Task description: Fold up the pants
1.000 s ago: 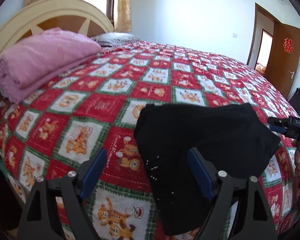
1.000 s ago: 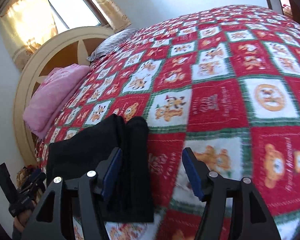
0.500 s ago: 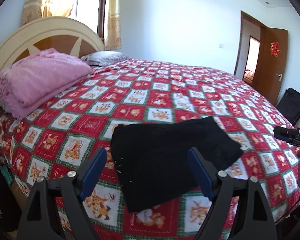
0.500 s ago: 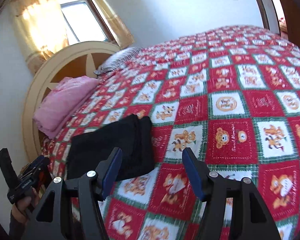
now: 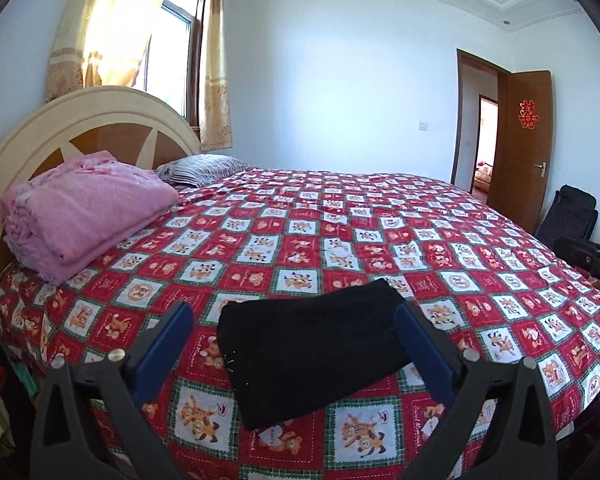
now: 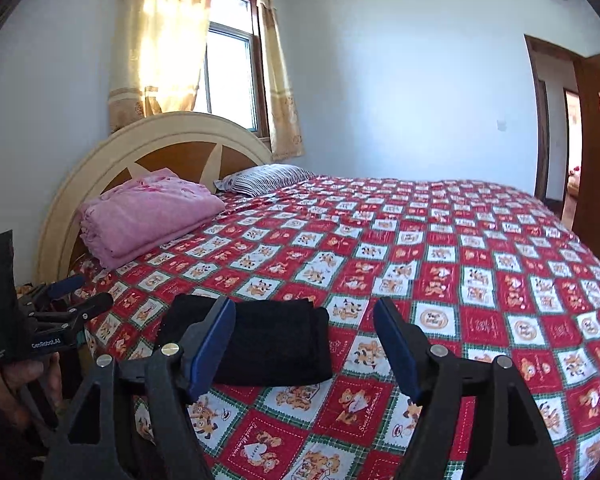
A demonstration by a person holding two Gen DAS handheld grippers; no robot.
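Each claw [image 5: 294, 344] [image 6: 304, 344] had black triangular-cutout arms, silver screws and blue pads [image 5: 422, 354]. White "GenRobot.AI" lettering marked the left claw's body; a bare-skinned hand [image 6: 24, 376] gripped it.

Both grippers, left gripper [image 5: 296, 334] and right gripper [image 6: 304, 330], are now pulled back from the folded black pants [image 5: 314, 354], which look smaller on the bed [image 5: 340, 240].
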